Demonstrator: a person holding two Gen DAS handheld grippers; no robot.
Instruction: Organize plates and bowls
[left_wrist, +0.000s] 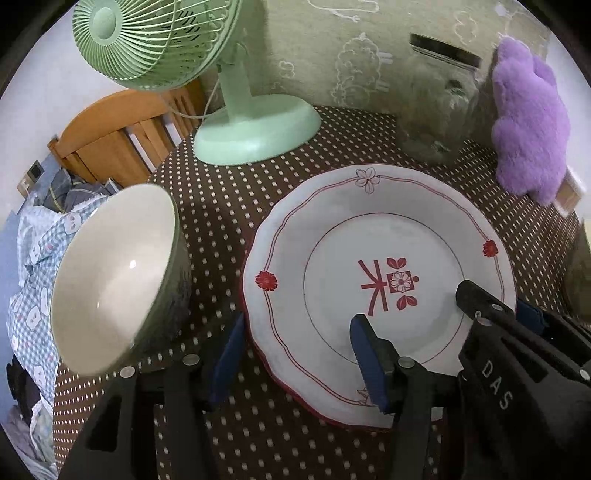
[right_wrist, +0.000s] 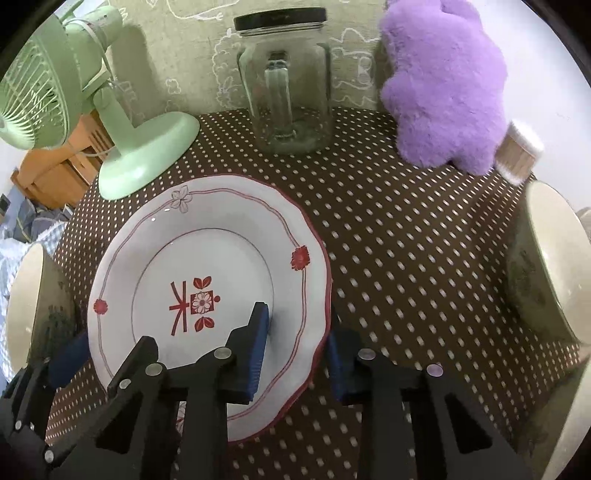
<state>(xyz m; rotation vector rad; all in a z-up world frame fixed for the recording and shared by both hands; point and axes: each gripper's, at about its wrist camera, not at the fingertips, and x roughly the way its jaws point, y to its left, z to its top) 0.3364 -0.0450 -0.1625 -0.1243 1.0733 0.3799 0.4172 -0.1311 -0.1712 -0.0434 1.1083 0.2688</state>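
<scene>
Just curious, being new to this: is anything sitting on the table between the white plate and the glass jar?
No, only bare dotted tablecloth between the plate and jar, seen from the right wrist view.

White plate (right_wrist: 207, 258) with red pattern on dotted tablecloth (right_wrist: 406, 258), right gripper (right_wrist: 295, 347) straddling its near right rim, bowl (right_wrist: 554, 266) at right, glass jar (right_wrist: 288, 88), green fan (right_wrist: 110, 122) and purple plush (right_wrist: 443, 85) far behind

The desk (right_wrist: 388, 240), covered in a brown dotted cloth, carries a white plate (right_wrist: 221, 258) with red patterns. Behind the plate stand a green fan (right_wrist: 147, 147) and a glass jar (right_wrist: 288, 92); a purple plush toy (right_wrist: 443, 92) sits right of the jar. A bowl (left_wrist: 110, 280) stands left of the plate, another bowl (right_wrist: 546, 269) well to its right.
</scene>
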